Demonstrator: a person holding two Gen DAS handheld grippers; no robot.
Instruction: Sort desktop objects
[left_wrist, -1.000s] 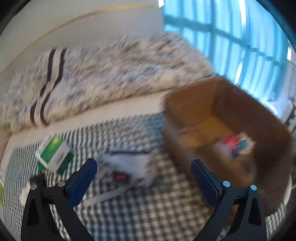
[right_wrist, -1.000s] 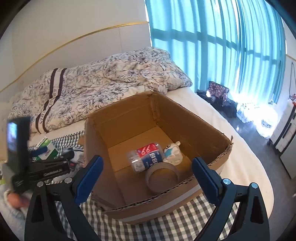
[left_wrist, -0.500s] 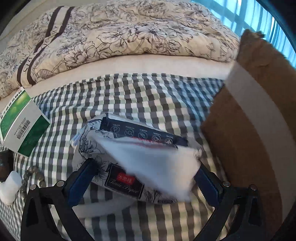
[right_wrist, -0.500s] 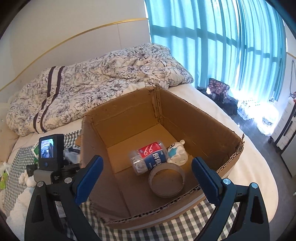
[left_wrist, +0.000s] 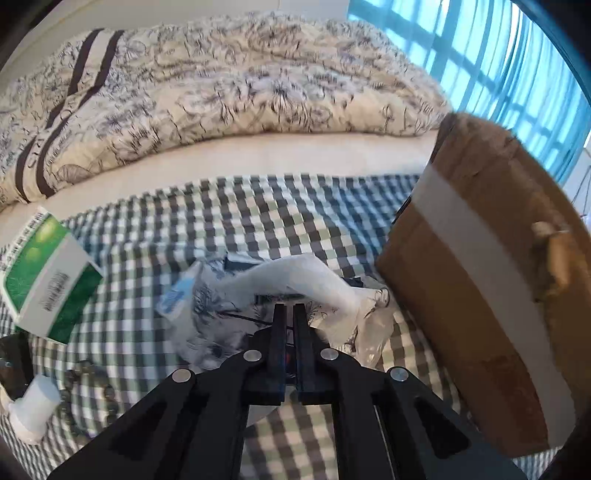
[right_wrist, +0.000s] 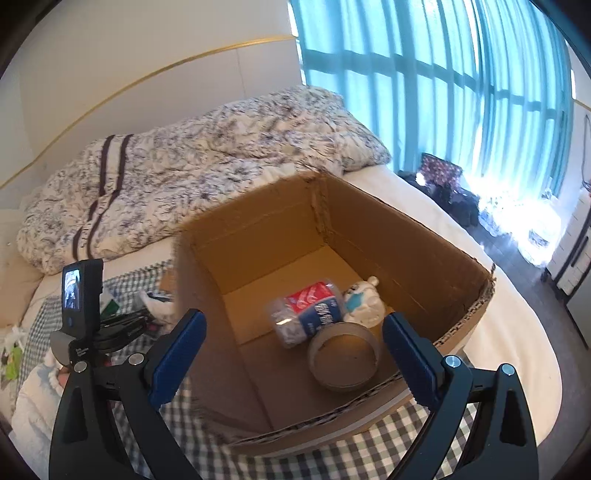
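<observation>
Left hand-held gripper pinching tissue pack; lifting steadily, clearing cardboard box wall; right hand-held gripper spread.

A bed with a white sheet fills the room's middle, a floral quilt bunched along its far edge. A checked cloth covers the near part. Behind stands a white wall with a gold trim line. At right, teal curtains glow with daylight over a dark floor.
</observation>
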